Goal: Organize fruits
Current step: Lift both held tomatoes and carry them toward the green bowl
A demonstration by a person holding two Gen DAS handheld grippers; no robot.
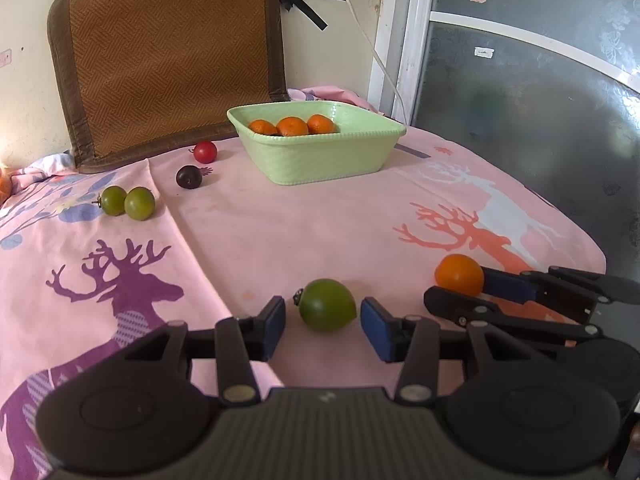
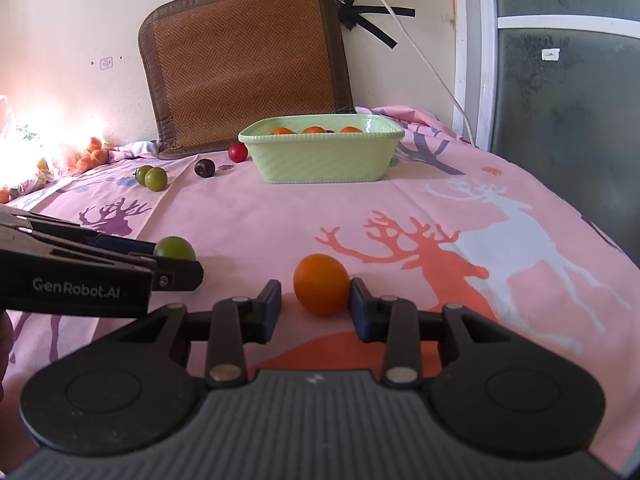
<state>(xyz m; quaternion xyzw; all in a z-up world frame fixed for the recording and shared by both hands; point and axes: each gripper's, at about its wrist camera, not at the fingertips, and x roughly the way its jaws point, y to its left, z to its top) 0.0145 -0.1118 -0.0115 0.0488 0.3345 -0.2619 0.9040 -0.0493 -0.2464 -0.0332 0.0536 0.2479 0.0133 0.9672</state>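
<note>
My left gripper (image 1: 323, 326) is open around a green fruit (image 1: 327, 305) that rests on the pink cloth; neither pad touches it. My right gripper (image 2: 316, 304) is open around an orange (image 2: 321, 284) on the cloth; the right pad looks close to or touching it, and a gap shows on the left. The orange (image 1: 459, 274) and right gripper (image 1: 472, 292) also show in the left wrist view. The green fruit (image 2: 174, 248) and left gripper (image 2: 176, 264) show in the right wrist view. A light green basket (image 1: 320, 152) at the back holds three oranges (image 1: 292, 126).
Two green fruits (image 1: 128, 201), a dark purple fruit (image 1: 188, 177) and a red fruit (image 1: 205, 151) lie left of the basket (image 2: 324, 160). A brown woven mat (image 1: 168, 52) leans on the wall. A bag of oranges (image 2: 86, 156) sits far left. The table edge (image 1: 580, 240) drops off at right.
</note>
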